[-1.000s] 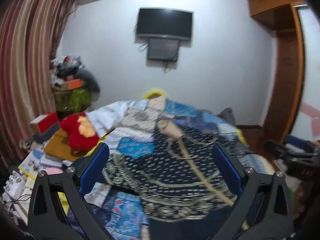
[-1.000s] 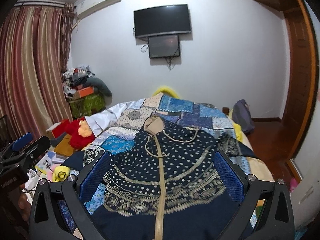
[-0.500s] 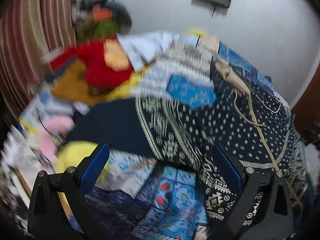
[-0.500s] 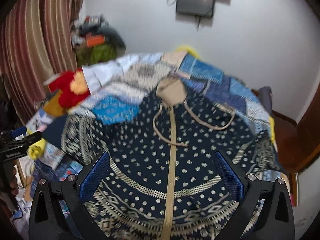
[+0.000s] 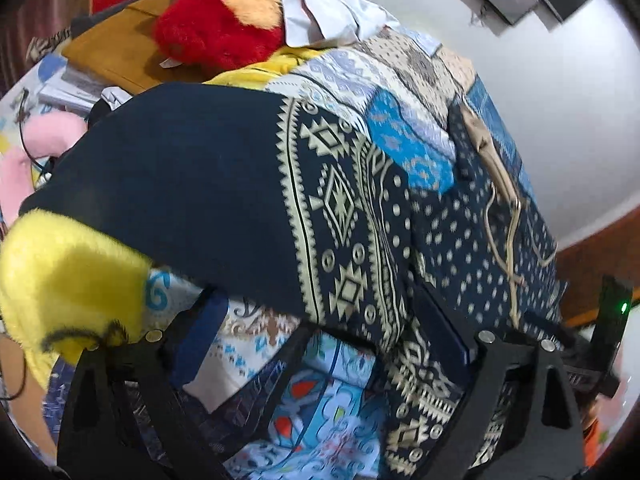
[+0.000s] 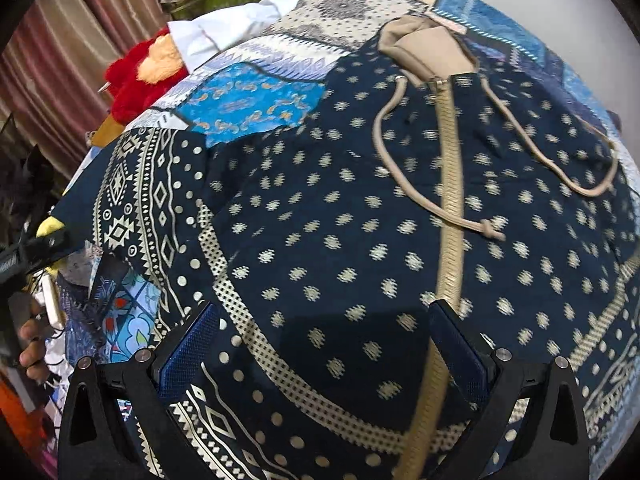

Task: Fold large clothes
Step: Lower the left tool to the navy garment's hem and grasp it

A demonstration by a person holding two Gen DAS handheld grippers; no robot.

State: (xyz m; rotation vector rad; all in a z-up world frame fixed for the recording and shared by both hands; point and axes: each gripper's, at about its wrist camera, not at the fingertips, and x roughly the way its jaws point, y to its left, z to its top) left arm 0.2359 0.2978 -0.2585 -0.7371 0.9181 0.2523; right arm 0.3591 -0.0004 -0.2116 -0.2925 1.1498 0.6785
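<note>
The patchwork bed (image 6: 248,104) carries the navy hoodie (image 6: 360,208), spread flat, hood at twelve o'clock. We should pinch its sleeve (image 5: 192,184) at the cuff edge (one layer only). Left gripper (image 5: 320,344) and right gripper (image 6: 320,344): fingers spread, empty.

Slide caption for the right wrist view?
Open right gripper above a navy patterned hooded garment spread flat on the patchwork quilt.
</note>
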